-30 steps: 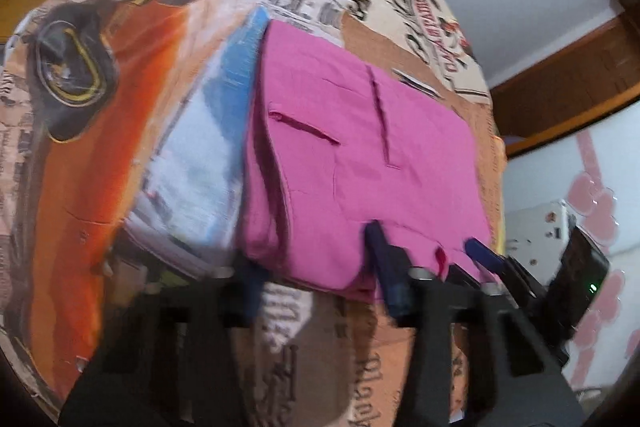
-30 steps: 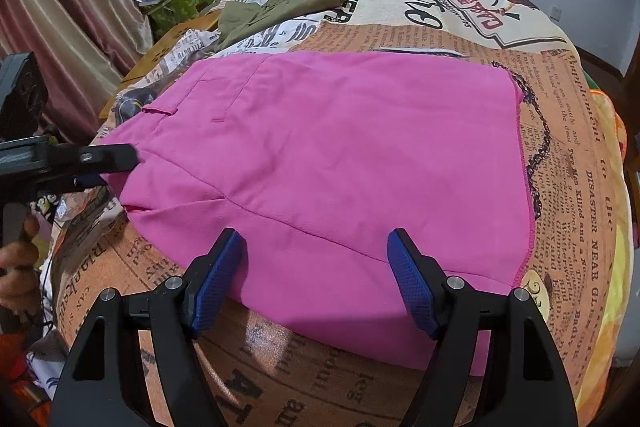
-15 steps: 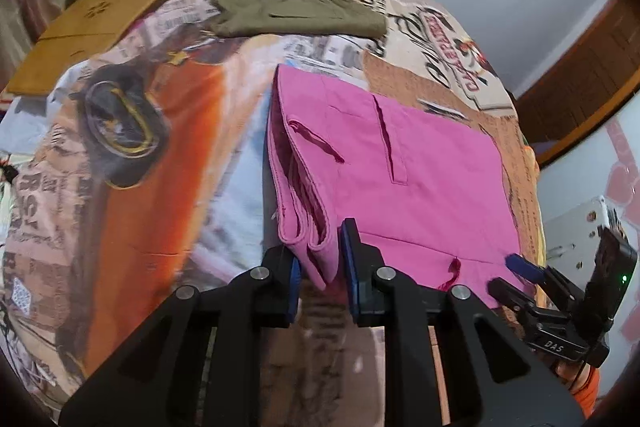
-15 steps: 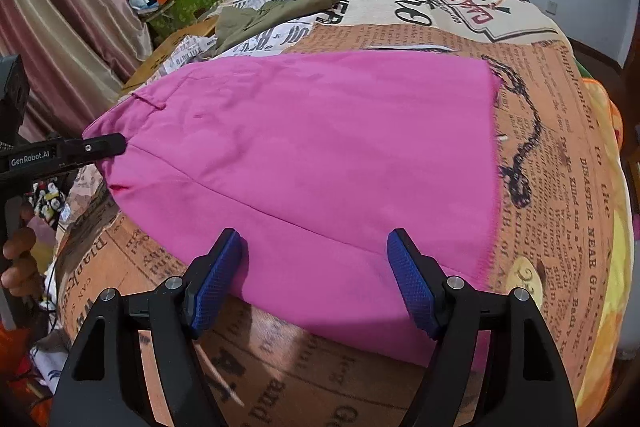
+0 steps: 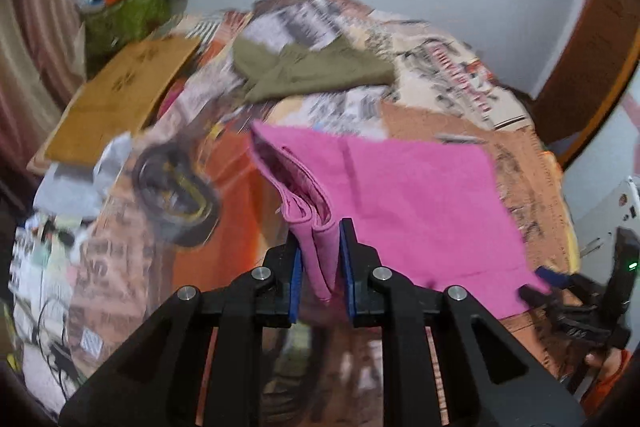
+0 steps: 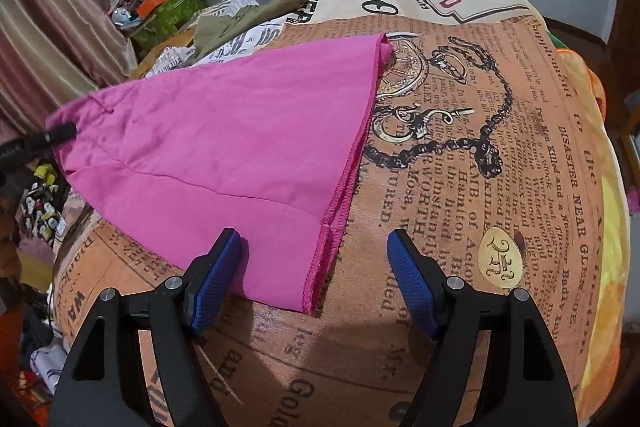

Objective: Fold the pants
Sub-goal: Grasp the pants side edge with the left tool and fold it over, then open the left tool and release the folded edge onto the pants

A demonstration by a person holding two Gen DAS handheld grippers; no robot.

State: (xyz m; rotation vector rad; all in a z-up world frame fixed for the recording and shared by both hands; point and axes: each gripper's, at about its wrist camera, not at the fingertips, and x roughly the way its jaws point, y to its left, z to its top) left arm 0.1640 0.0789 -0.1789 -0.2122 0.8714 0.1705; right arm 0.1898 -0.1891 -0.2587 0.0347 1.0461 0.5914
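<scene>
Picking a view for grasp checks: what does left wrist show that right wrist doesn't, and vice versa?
Left wrist only: the left tool pinching the bunched waistband, plus a brown board beside the bed.
Right wrist only: the right tool open over the hem, gripping nothing, and the printed bedspread up close.
Both: pink pants and olive garment.

Left tongs [image 5: 323, 267] have just closed, pinching the pink pants' [image 5: 420, 203] bunched waistband.

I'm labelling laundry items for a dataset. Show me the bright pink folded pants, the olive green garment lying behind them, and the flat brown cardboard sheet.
Bright pink folded pants [image 6: 224, 147]: right wrist view, middle of the top layer.
Olive green garment [image 5: 312, 71]: left wrist view, centre of the cloth.
Flat brown cardboard sheet [image 5: 120, 95]: left wrist view, middle of its face.
</scene>
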